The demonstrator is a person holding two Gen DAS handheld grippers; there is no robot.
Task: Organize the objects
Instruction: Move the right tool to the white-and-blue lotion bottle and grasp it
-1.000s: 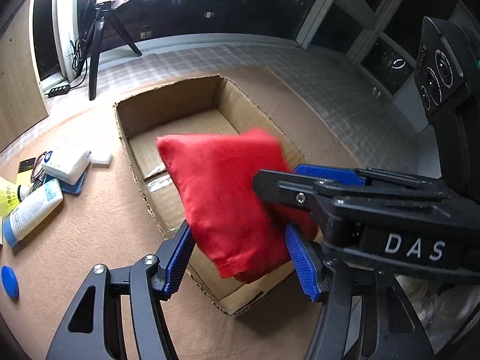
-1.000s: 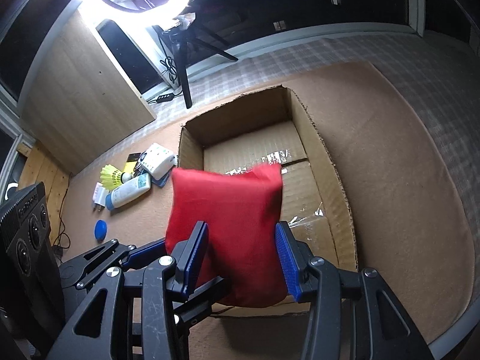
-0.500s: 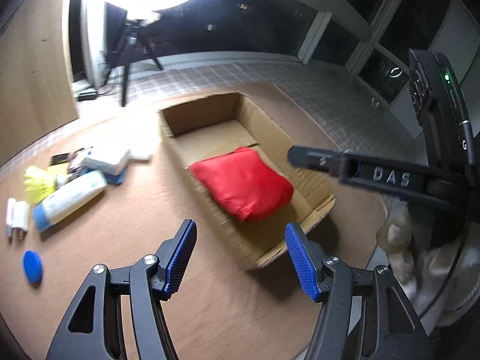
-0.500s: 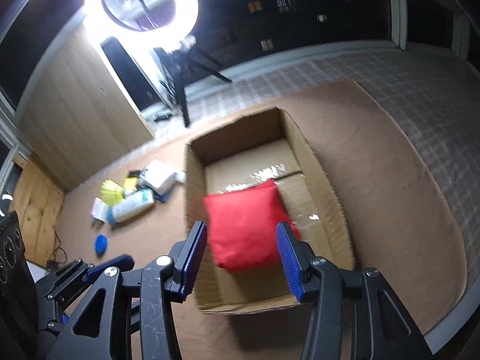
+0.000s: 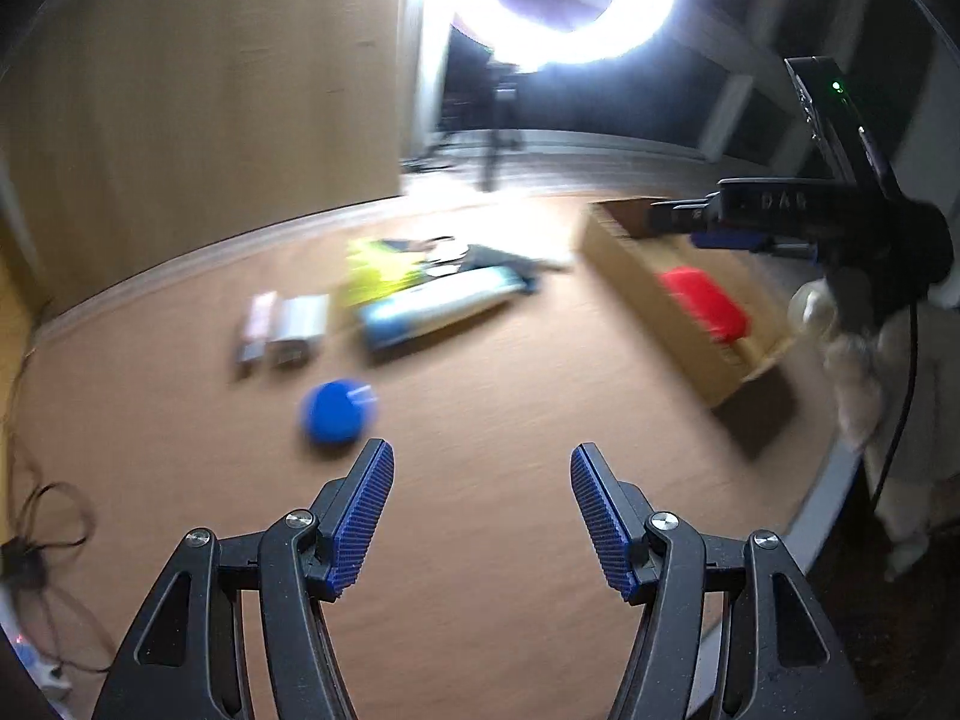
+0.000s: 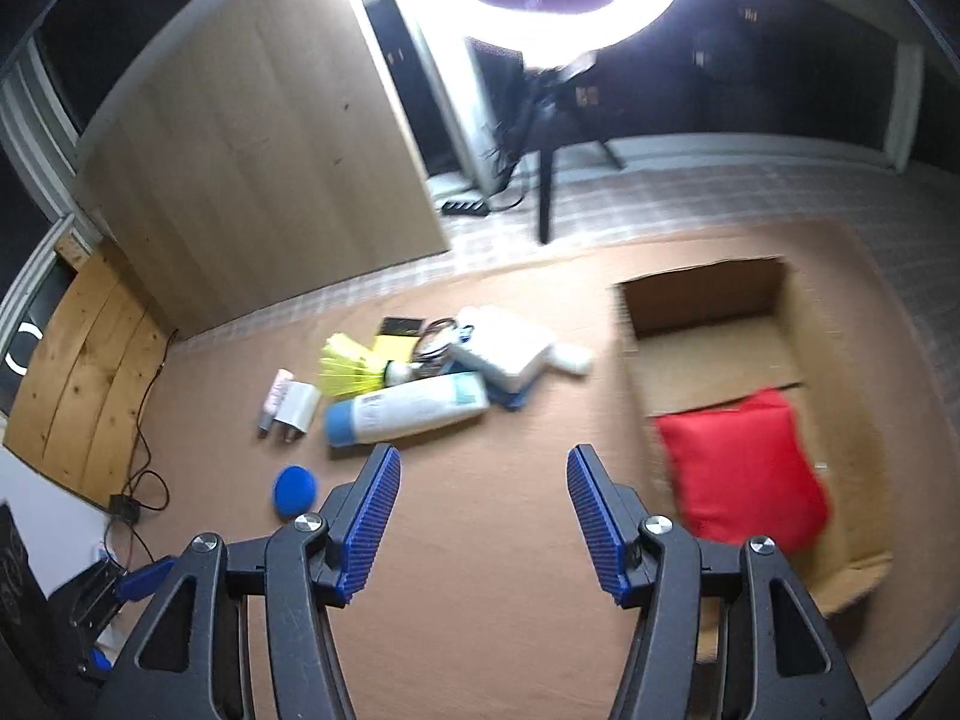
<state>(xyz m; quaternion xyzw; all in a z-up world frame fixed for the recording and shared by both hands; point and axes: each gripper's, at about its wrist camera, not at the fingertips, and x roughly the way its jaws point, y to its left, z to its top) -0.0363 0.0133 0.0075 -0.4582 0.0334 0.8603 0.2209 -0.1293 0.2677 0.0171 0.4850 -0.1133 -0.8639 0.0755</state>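
A red cushion (image 6: 744, 474) lies in the near end of an open cardboard box (image 6: 708, 300) at the right; both also show in the left wrist view, cushion (image 5: 705, 303) and box (image 5: 624, 267). Left of the box lies a pile: a white bottle with a blue cap (image 6: 408, 408), a yellow shuttlecock (image 6: 351, 366), a white pouch (image 6: 507, 345), small tubes (image 6: 291, 405) and a blue disc (image 6: 294, 489). My left gripper (image 5: 482, 516) is open and empty above the brown mat, right of the blue disc (image 5: 337, 411). My right gripper (image 6: 480, 516) is open and empty.
A ring light on a tripod (image 6: 540, 138) and a wooden panel (image 6: 258, 162) stand beyond the mat. A power strip and cable (image 6: 129, 501) lie at the left. The mat's rounded edge (image 6: 918, 660) runs close on the right.
Both grippers let go of the red cushion, which now lies in the box. Both have drawn back and swung left toward the pile of loose items.
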